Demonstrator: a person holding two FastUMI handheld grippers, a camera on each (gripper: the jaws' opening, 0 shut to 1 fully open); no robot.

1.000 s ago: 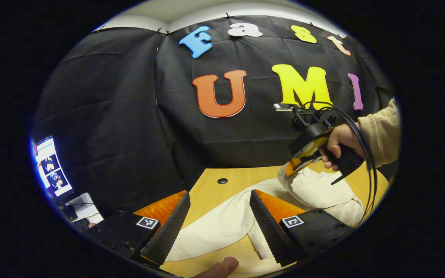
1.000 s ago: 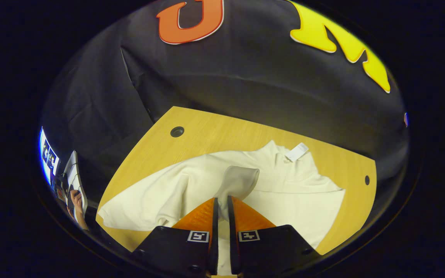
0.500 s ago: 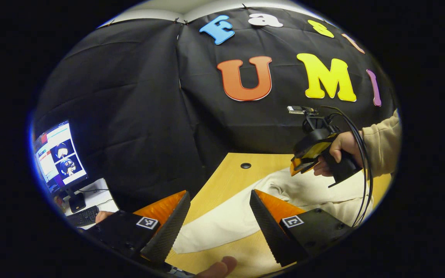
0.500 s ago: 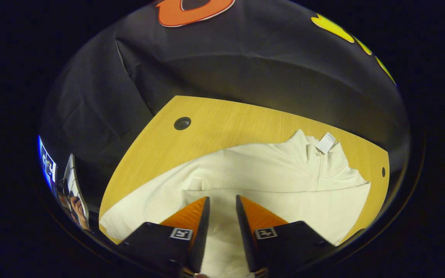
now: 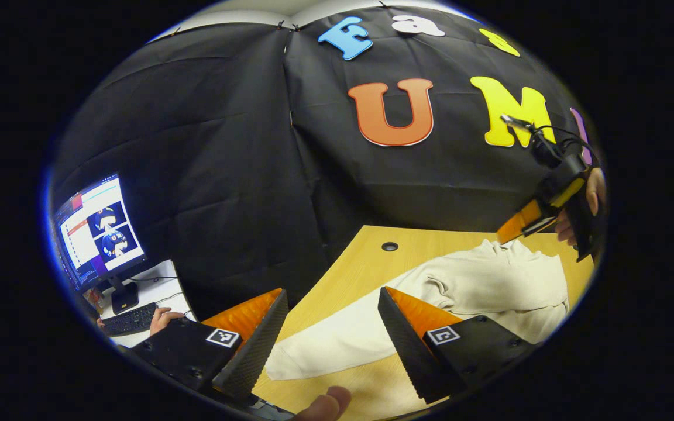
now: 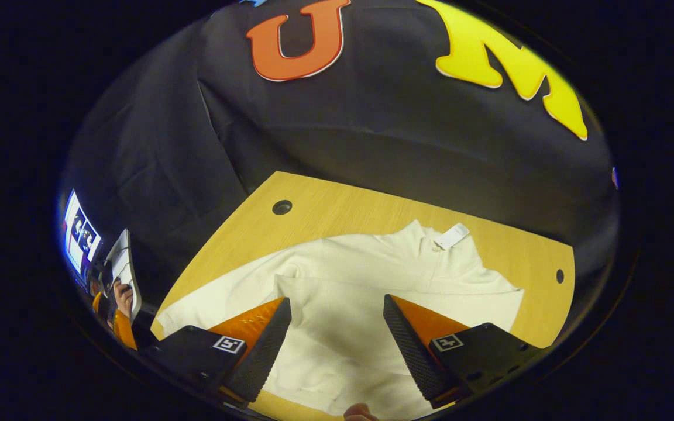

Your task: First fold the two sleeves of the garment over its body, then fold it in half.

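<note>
A cream long-sleeved garment [image 6: 366, 292] lies on the wooden table [image 6: 337, 207], collar and white tag [image 6: 451, 235] toward the far side. One sleeve lies folded across its body; the other sleeve [image 5: 325, 345] stretches out flat toward the table's left edge. My right gripper [image 6: 337, 327] hovers open above the garment's body with nothing between its fingers. My left gripper [image 5: 332, 318] is open over the outstretched sleeve, holding nothing. In the left gripper view the right gripper [image 5: 524, 225] hangs above the collar, held by a hand [image 5: 577, 216].
The table has a cable hole [image 6: 282, 207] at the far left and a small one [image 6: 559, 276] at the right. Left of the table stand a monitor [image 5: 96, 231] and keyboard [image 5: 129, 320] with a person's hand [image 5: 164, 318].
The right gripper let go of the sleeve it carried, leaving it across the body, then opened wide and rose. The left gripper turned a little leftward, staying open.
</note>
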